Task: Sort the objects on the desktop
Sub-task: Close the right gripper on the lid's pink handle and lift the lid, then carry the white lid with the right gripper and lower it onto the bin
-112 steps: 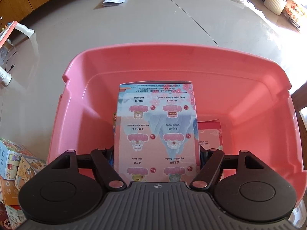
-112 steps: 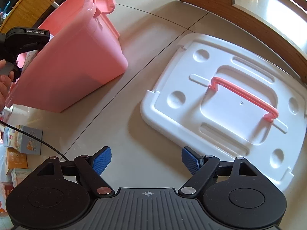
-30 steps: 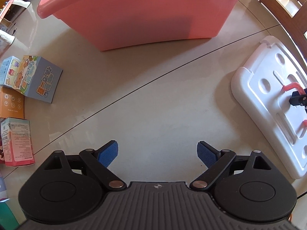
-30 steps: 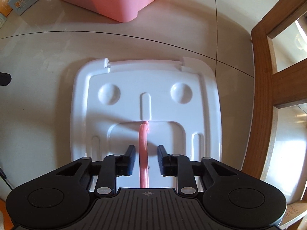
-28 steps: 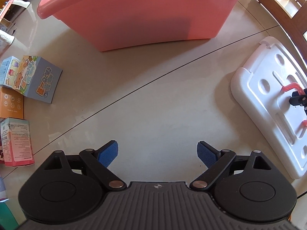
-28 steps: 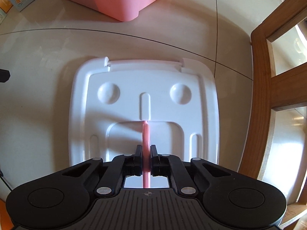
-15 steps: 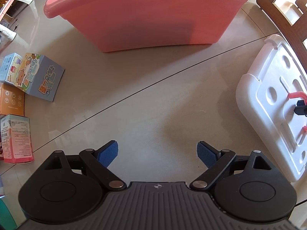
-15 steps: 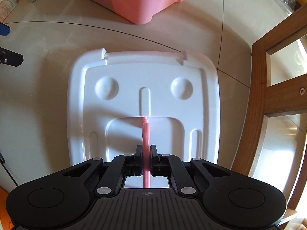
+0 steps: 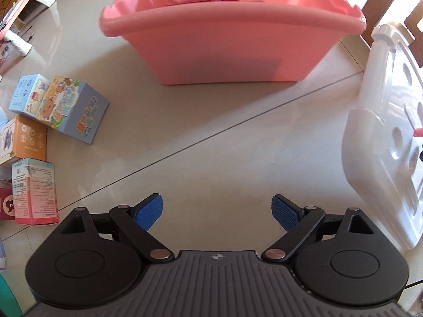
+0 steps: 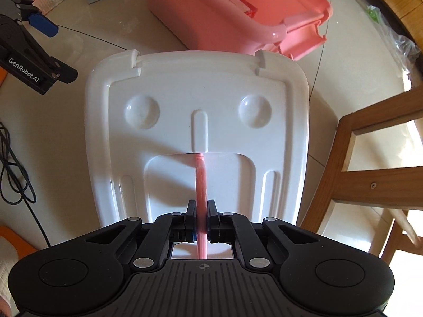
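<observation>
Now my right tongs [image 10: 201, 220] pinch the thin pink handle [image 10: 200, 182] of the big white lid [image 10: 197, 129], mid-frame. It looks light, stiff, maybe wobbly. My left tongs [image 9: 216, 212] are spread, holding nothing.

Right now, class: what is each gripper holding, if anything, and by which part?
The right gripper is shut on the pink handle of the white lid. The left gripper is open and holds nothing.
</observation>
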Tool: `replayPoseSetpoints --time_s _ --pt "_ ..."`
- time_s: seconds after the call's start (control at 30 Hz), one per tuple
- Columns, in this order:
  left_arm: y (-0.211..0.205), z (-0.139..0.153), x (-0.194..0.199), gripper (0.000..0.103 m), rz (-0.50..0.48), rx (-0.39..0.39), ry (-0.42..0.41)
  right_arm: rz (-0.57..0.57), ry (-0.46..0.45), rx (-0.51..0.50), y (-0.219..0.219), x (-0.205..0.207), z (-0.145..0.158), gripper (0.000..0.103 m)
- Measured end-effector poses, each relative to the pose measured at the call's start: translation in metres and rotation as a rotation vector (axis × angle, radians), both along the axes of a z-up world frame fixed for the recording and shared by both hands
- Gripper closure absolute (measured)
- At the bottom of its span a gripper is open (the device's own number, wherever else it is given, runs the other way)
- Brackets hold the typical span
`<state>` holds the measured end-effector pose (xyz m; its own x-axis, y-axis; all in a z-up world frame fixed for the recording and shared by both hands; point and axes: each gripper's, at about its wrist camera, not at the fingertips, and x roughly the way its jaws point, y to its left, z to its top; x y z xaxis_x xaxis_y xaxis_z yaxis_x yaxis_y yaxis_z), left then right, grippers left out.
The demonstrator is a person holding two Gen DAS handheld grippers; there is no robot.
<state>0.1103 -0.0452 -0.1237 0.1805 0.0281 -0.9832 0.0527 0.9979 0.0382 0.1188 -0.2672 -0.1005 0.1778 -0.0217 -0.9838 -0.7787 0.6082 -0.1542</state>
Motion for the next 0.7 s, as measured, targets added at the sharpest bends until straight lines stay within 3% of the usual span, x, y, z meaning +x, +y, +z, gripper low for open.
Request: replayPoseSetpoints --time_s 0.2,0.47,0.7 --pt "0.026 0.011 0.000 0.011 0.080 -0.014 -0.014 0.053 -0.056 -0.013 0.021 0.005 0.037 0.098" --pt "0.043 0.021 -0.003 0.011 0.103 -0.020 -0.026 0.139 -0.114 -0.056 0.045 0.025 0.082 0.098" --pt "0.050 0.021 -0.002 0.011 0.134 -0.026 -0.020 0.244 -0.132 -0.093 0.075 0.063 0.100 0.098"
